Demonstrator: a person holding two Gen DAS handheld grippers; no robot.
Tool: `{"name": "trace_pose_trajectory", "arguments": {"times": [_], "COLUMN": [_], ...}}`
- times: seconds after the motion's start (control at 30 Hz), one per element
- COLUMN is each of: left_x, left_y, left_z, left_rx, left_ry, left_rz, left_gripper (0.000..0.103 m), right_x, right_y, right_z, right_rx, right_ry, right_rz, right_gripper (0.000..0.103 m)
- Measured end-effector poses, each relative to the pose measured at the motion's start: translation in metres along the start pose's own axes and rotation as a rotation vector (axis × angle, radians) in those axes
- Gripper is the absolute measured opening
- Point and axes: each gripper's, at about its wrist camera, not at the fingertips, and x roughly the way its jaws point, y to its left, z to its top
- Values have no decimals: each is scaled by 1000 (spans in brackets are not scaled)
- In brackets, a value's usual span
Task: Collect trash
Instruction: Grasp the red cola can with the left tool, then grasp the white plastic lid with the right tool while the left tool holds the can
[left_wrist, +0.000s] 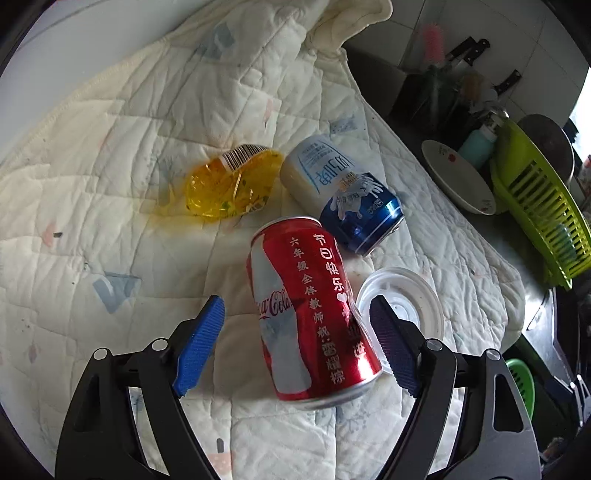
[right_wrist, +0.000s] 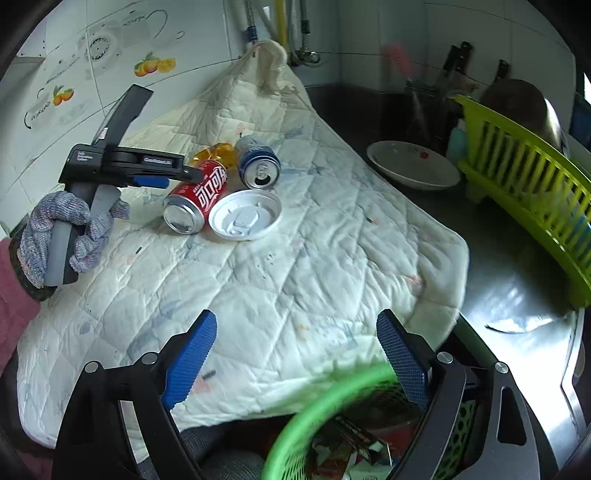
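Observation:
A red cola can (left_wrist: 310, 314) lies on its side on the quilted white cloth (left_wrist: 147, 129), between the fingers of my left gripper (left_wrist: 295, 301). That gripper is open and its blue pads stand clear of the can on both sides. Beside the can lie a white plastic lid (left_wrist: 406, 299), a blue and white can (left_wrist: 340, 192) and a crumpled yellow wrapper (left_wrist: 229, 184). My right gripper (right_wrist: 295, 315) is open and empty above the cloth's near edge, over a green basket (right_wrist: 332, 391) that holds scraps. From the right wrist, the left gripper (right_wrist: 192, 176) reaches over the red can (right_wrist: 199, 195).
A lime-green dish rack (right_wrist: 524, 177) and a white bowl (right_wrist: 413, 166) stand on the dark steel counter (right_wrist: 517, 295) to the right. Knives and bottles line the tiled back wall. A gloved hand (right_wrist: 55, 229) holds the left gripper's handle.

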Motion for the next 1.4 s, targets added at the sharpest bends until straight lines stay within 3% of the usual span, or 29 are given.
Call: {"name": "trace_pose_trajectory", "arguments": {"times": [0.33,0.47,1.07,1.4], "left_x": [23,25,-32,-44], "left_y": [4,10,42,50], "left_z": [-2,-4,-3,-4], "left_rx": [-7,-27,-4,0], "left_ry": [49,55,-54,-76], "left_rz": [-50,-105,-81,-76], "left_gripper": [79,67,65,65], "right_x": [44,60,139,165], "right_y": [18,23,45,49], "right_z": [36,45,74,90], "right_rx": [-76,-100,-183,-176], "right_ry": [8,24,101,126], "right_rz": [58,76,93,86], "right_gripper": [88,88,91,91]}}
